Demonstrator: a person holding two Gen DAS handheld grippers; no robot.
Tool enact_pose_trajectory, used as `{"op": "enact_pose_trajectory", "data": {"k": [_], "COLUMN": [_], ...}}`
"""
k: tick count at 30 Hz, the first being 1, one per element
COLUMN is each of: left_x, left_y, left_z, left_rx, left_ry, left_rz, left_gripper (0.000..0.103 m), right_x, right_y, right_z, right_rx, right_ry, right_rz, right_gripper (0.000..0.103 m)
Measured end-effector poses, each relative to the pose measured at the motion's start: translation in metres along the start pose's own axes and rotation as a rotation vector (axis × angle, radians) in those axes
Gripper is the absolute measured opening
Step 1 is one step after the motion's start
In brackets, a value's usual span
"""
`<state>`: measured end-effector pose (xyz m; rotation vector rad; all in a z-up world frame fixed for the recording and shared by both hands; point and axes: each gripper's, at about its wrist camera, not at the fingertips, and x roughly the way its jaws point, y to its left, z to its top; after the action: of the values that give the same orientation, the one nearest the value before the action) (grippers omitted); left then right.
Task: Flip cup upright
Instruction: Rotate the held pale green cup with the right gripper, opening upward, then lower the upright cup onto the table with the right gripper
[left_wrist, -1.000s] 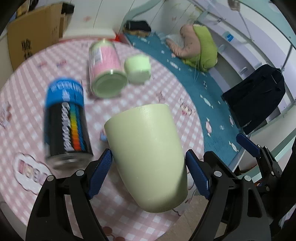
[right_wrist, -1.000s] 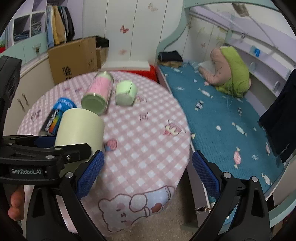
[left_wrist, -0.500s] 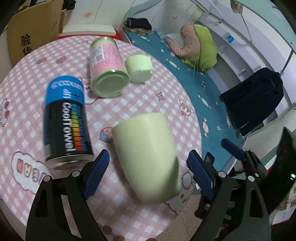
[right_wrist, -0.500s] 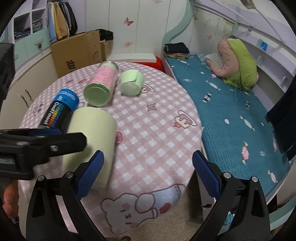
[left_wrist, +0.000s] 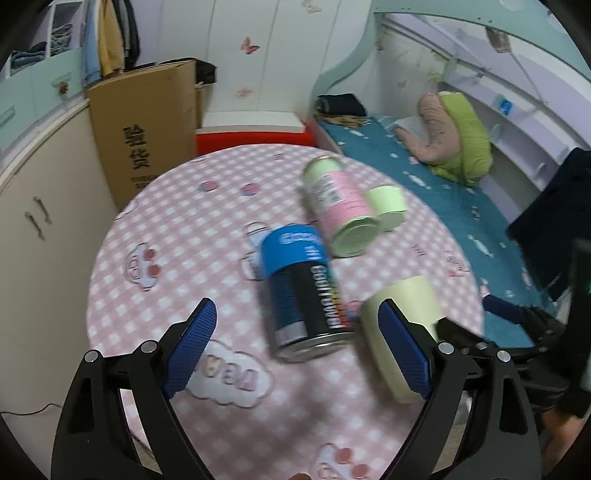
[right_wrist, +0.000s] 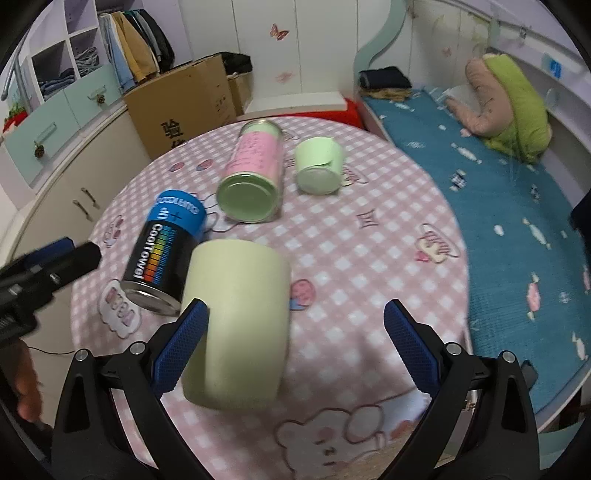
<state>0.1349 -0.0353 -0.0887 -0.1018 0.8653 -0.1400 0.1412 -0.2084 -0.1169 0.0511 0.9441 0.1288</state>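
A pale yellow-green cup (right_wrist: 236, 321) stands on the pink checked round table (right_wrist: 388, 258) near its front edge, wide end up; whether that end is its open mouth I cannot tell. My right gripper (right_wrist: 291, 350) is open, its left finger (right_wrist: 181, 339) next to the cup's left side, the cup partly between the jaws. My left gripper (left_wrist: 295, 350) is open and empty; the cup (left_wrist: 402, 314) shows behind its right finger (left_wrist: 404, 349), outside the jaws.
A black and blue can (right_wrist: 162, 254) lies just left of the cup. A pink and green can (right_wrist: 253, 177) and a small green cup (right_wrist: 319, 166) lie farther back. A bed (right_wrist: 498, 184) is to the right, a cardboard box (left_wrist: 144, 129) behind.
My left gripper has let go of the cup and swung away to the left. The cup now stands on the table and my right gripper has come closer around it.
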Motion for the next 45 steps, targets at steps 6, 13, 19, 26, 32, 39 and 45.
{"op": "enact_pose_trajectory", "data": {"k": [6, 13, 19, 26, 32, 39, 45], "left_x": [0.009, 0.008, 0.01, 0.014, 0.013, 0.013, 0.01], "left_y": [0.017, 0.032, 0.04, 0.048, 0.052, 0.052, 0.054], "left_z": [-0.007, -0.011, -0.012, -0.012, -0.012, -0.013, -0.013], "left_rx": [-0.008, -0.024, -0.038, -0.049, -0.059, -0.058, -0.07], "left_ry": [0.022, 0.013, 0.018, 0.025, 0.024, 0.026, 0.025], "left_rz": [0.02, 0.04, 0.04, 0.035, 0.029, 0.039, 0.042], "left_gripper": [0.086, 0.086, 0.086, 0.086, 0.086, 0.086, 0.086], "right_x": [0.016, 0.036, 0.052, 0.057, 0.056, 0.038, 0.019], "right_y": [0.014, 0.027, 0.035, 0.041, 0.051, 0.059, 0.059], "right_z": [0.007, 0.012, 0.012, 0.014, 0.014, 0.015, 0.015], "right_rx": [0.011, 0.039, 0.062, 0.069, 0.025, -0.05, -0.114], "right_ry": [0.07, 0.145, 0.189, 0.197, 0.168, 0.056, -0.067], "right_rz": [0.091, 0.165, 0.219, 0.27, 0.236, 0.124, 0.02], "right_gripper": [0.096, 0.096, 0.095, 0.083, 0.083, 0.082, 0.082]}}
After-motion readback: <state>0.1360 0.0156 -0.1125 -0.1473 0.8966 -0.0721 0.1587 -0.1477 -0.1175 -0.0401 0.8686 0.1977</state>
